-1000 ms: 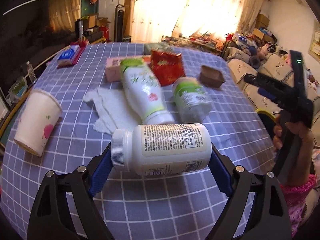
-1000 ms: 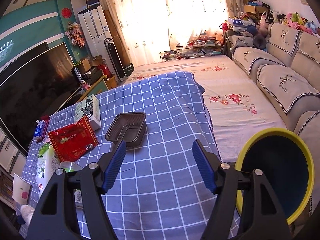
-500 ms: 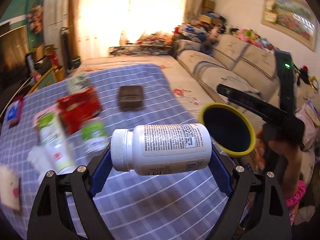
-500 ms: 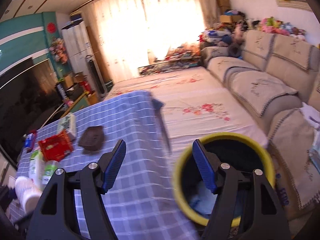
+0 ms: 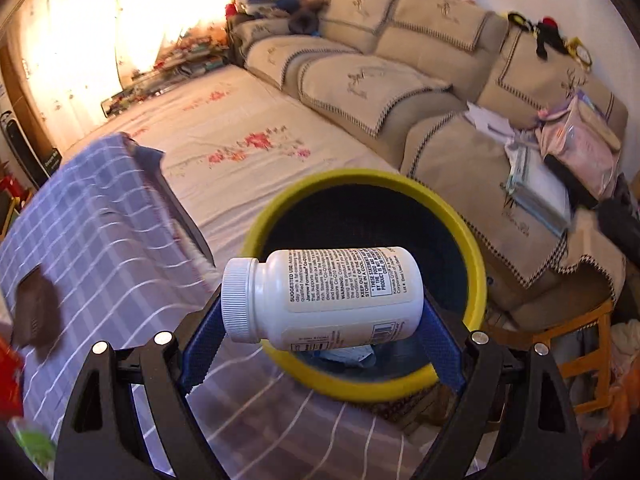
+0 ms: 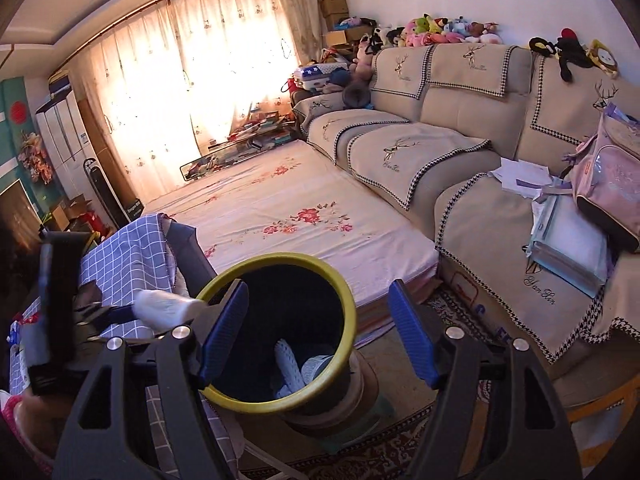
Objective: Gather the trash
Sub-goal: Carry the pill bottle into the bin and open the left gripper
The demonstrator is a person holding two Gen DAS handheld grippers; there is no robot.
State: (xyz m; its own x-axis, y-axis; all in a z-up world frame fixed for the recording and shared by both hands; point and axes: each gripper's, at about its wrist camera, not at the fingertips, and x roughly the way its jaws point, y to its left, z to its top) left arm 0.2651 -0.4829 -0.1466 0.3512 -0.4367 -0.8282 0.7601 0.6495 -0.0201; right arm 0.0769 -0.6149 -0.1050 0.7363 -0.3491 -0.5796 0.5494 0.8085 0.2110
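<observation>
bottle [image 5: 328,300] clamped crosswise in left gripper [image 5: 320,322]

Backlit curtains [image 6: 208,80] blown out — fisheye edges dark, tablecloth [image 5: 92,248] motion-blurred

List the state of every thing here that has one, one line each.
white pill bottle: capped, lying sideways, clamped in the left gripper over the bin.
yellow-rimmed trash bin: upright, open, some trash inside.
right gripper: jaws opening, nothing between them.
pink backpack: resting on the sofa.
</observation>
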